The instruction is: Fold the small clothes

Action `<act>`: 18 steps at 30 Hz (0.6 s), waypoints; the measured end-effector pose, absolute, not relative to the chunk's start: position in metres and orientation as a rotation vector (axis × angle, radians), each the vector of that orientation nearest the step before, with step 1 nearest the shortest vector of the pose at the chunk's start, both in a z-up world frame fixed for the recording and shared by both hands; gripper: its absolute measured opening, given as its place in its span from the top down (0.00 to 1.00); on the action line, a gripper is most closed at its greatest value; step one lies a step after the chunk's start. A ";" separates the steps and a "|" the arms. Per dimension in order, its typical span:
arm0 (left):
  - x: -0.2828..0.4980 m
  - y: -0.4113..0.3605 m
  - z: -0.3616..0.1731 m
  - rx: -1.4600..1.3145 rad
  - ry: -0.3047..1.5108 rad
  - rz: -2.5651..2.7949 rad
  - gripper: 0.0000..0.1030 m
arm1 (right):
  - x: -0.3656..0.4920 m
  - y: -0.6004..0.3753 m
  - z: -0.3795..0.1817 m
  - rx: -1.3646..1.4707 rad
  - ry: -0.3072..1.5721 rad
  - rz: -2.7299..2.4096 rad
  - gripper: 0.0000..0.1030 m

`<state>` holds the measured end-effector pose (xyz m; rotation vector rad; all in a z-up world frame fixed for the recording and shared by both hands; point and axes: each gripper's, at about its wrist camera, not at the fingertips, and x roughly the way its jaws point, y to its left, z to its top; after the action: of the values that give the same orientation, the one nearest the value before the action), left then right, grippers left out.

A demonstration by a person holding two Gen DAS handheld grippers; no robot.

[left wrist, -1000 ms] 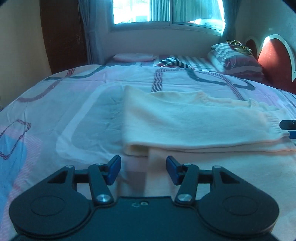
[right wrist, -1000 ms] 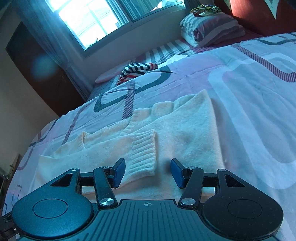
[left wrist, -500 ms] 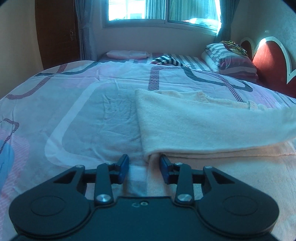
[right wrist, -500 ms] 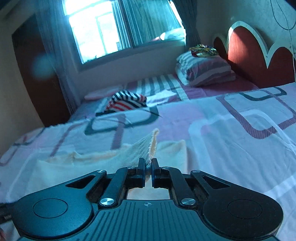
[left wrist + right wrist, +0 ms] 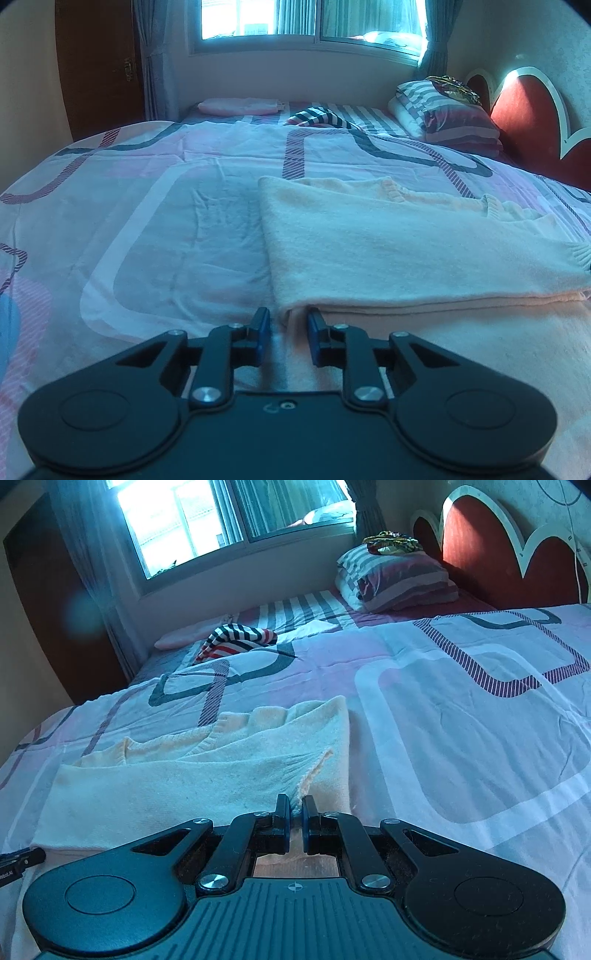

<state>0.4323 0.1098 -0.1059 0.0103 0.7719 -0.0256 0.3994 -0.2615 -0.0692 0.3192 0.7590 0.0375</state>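
A cream knitted sweater [image 5: 388, 251] lies on the patterned bedspread [image 5: 147, 240], its upper layer folded over the lower. In the left wrist view my left gripper [image 5: 288, 325] sits low at the near left corner of that fold. Its jaws are closing, with the corner of the fold between the blue pads [image 5: 261, 325], which do not visibly press it. In the right wrist view the sweater [image 5: 184, 775] stretches off to the left. My right gripper [image 5: 294, 808] is shut on the sleeve's ribbed cuff [image 5: 314, 771], which rises in a thin ridge from the jaws.
A striped garment [image 5: 236, 638] lies farther up the bed near a pink pillow [image 5: 240, 105]. Stacked striped pillows [image 5: 443, 110] rest against a red headboard [image 5: 524, 122]. A window and curtains stand behind the bed. Flat bedspread extends to the right [image 5: 480, 738].
My right gripper went from open around the cuff to shut on it and lifted it. The left gripper's jaws narrowed step by step around the fold corner.
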 end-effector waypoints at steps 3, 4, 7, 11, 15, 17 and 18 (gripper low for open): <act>0.432 0.111 -0.105 0.012 0.772 -0.029 0.80 | 0.397 -0.262 -0.072 0.334 0.771 0.036 0.95; 0.432 0.111 -0.105 0.014 0.773 -0.030 0.80 | 0.395 -0.262 -0.071 0.337 0.769 0.039 0.95; 0.431 0.112 -0.104 0.019 0.777 -0.035 0.80 | 0.395 -0.258 -0.072 0.306 0.769 0.035 0.95; 0.419 0.117 -0.090 0.018 0.742 -0.050 0.77 | 0.398 -0.262 -0.073 0.255 0.745 -0.042 0.94; 0.409 0.104 -0.068 0.041 0.644 -0.108 0.71 | 0.385 -0.265 -0.053 0.215 0.627 -0.078 0.93; 0.419 0.085 -0.071 0.076 0.650 -0.143 0.71 | 0.390 -0.256 -0.055 0.226 0.658 -0.007 0.93; 0.425 0.077 -0.076 0.080 0.655 -0.152 0.71 | 0.394 -0.248 -0.059 0.217 0.676 0.021 0.94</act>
<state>0.4254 0.0773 -0.0755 0.0805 0.6551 -0.1518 0.3936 -0.2481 -0.0592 0.2167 0.6761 0.0205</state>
